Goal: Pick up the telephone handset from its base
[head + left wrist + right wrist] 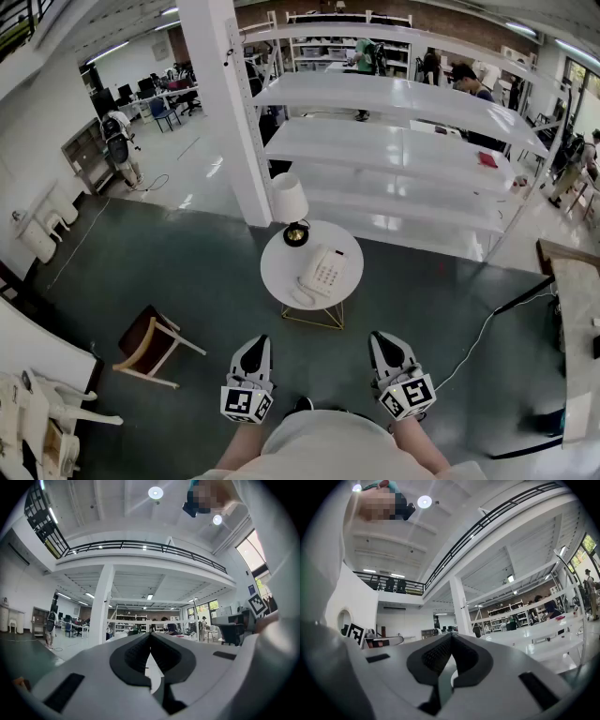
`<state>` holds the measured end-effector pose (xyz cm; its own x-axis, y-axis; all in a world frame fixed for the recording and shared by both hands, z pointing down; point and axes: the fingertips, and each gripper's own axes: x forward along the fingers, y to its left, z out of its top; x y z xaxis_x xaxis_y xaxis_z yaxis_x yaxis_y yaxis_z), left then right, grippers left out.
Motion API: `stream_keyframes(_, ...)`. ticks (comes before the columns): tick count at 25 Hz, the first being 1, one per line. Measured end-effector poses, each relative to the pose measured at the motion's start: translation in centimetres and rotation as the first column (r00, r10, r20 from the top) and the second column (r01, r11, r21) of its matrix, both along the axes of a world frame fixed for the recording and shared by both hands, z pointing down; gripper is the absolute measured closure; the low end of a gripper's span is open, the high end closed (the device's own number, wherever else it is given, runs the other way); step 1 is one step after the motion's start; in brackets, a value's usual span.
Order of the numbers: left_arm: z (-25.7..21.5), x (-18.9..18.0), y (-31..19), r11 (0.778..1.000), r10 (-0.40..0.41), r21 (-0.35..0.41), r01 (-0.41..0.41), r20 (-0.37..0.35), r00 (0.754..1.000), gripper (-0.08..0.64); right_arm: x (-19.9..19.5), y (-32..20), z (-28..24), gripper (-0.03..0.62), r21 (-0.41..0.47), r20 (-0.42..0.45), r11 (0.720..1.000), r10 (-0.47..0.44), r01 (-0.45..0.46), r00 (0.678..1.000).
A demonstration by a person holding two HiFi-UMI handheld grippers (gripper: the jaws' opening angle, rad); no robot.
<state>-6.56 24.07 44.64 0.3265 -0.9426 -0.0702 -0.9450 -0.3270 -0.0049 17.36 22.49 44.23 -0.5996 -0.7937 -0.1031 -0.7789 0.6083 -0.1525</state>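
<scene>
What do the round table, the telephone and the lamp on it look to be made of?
The round table has a smooth white top, likely painted wood or laminate, on thin gold wire legs, probably metal. The telephone is off-white, matt, probably moulded plastic. The lamp has a white shade, fabric or paper, and a dark glossy base, material unclear.

Telephone (323, 272): smooth white plastic. Round counter (277, 262): smooth white top, thin brass-coloured wire legs. Lamp (290, 199): matt white shade, glossy black base. Shelves (394, 150): glossy white. Fingers (133, 656): matt white plastic, black ribbed pads.
</scene>
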Motion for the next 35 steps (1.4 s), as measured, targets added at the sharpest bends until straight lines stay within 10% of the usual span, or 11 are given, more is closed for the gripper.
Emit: stream_keyframes(35, 0.3, 1.7, 0.0, 1.0, -0.001, -0.015, 0.002, 0.018, 1.0, 0.54, -0.6, -1.4, 0.4, 0.584, -0.008, -0.021, 0.997, -0.076, 0.076, 0.997)
